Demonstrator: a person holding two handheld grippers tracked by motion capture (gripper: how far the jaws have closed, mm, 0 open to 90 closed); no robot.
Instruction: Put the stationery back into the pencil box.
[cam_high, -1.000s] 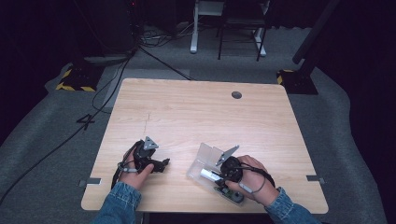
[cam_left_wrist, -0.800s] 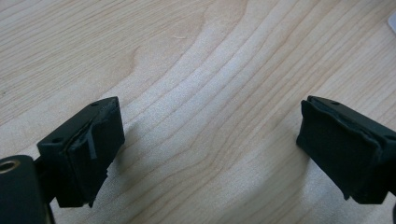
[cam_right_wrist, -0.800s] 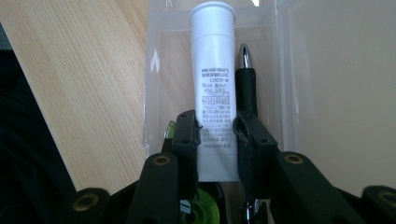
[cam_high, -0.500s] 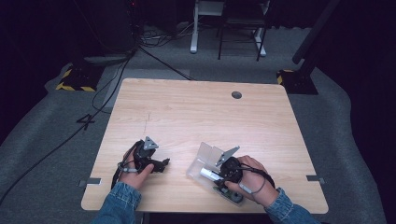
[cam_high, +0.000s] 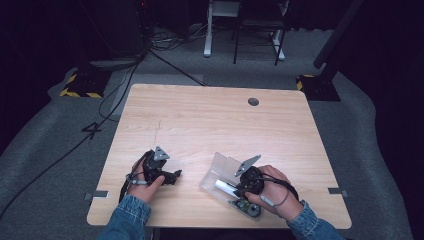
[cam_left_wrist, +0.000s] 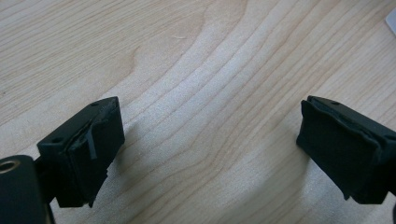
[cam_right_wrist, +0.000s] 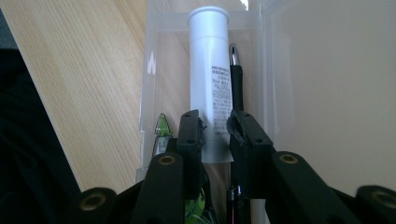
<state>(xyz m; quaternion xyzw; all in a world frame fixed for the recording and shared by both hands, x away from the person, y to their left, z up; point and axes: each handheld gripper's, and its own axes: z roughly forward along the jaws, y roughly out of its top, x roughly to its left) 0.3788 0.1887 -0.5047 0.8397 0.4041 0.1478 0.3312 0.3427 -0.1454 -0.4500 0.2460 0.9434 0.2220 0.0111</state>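
Nothing on the table has shifted since the earlier frames: both hands and the clear box sit where they were, and the only change is at the right gripper (cam_right_wrist: 214, 122), whose jaws have just been closing. From the right gripper view they now stand on either side of a white tube (cam_right_wrist: 211, 70), pressing against it, so the tube is gripped. It lies lengthwise inside the clear plastic box (cam_right_wrist: 148, 65), with a black pen (cam_right_wrist: 236, 79) just beside it and something green (cam_right_wrist: 162, 128) at its other side. From the high view, the box (cam_high: 216, 171) rests near the front edge of the table (cam_high: 210, 120), toward the front right corner, its lid swung open, and the right gripper (cam_high: 239, 187) reaches into it from the person's side.

Near the front left corner, the left gripper (cam_high: 176, 176) lies low over bare wood. Its jaws are spread wide apart in the left gripper view (cam_left_wrist: 210, 154), with only tabletop between them.
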